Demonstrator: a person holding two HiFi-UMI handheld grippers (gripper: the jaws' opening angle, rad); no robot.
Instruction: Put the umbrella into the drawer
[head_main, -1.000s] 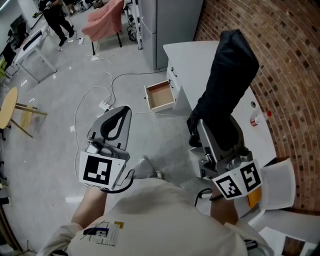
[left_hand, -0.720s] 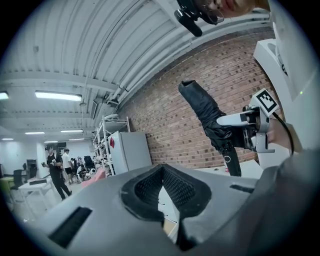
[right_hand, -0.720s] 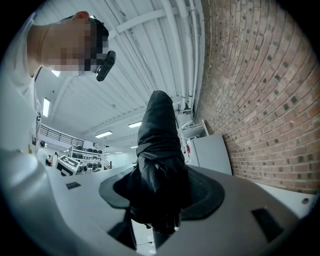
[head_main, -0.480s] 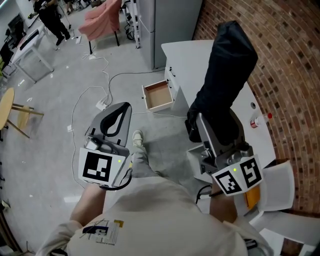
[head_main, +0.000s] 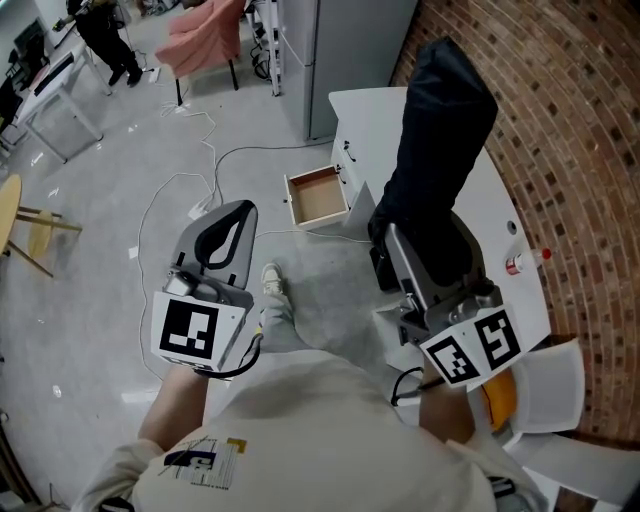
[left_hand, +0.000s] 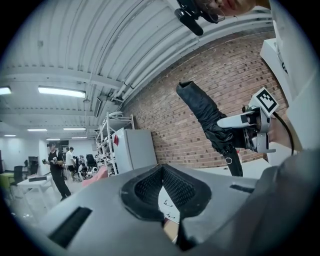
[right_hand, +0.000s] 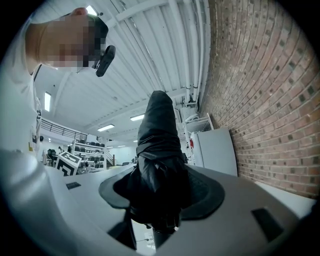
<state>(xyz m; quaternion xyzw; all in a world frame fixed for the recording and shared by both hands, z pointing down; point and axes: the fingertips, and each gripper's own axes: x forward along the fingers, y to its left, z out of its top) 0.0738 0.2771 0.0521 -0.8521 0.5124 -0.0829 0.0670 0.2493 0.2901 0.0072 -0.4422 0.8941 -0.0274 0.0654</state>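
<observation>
A folded black umbrella (head_main: 440, 150) stands upright in my right gripper (head_main: 412, 255), which is shut on its lower part; the right gripper view shows the dark fabric (right_hand: 157, 165) filling the space between the pads. The left gripper view shows the same umbrella (left_hand: 210, 120) off to the right. My left gripper (head_main: 228, 225) is held over the floor at the left, shut with nothing in it. The open wooden drawer (head_main: 318, 193) sticks out of the white cabinet (head_main: 375, 120) ahead, empty inside.
A brick wall (head_main: 560, 130) runs along the right. A small red-capped bottle (head_main: 525, 262) lies on the cabinet top. Cables and a power strip (head_main: 200, 210) cross the floor near the drawer. A grey locker (head_main: 340, 50), a pink chair (head_main: 205, 35) and a person (head_main: 100, 30) are farther back.
The person has taken a step toward the cabinet, one shoe now showing forward. Both grippers have been carried along, the umbrella still held upright.
</observation>
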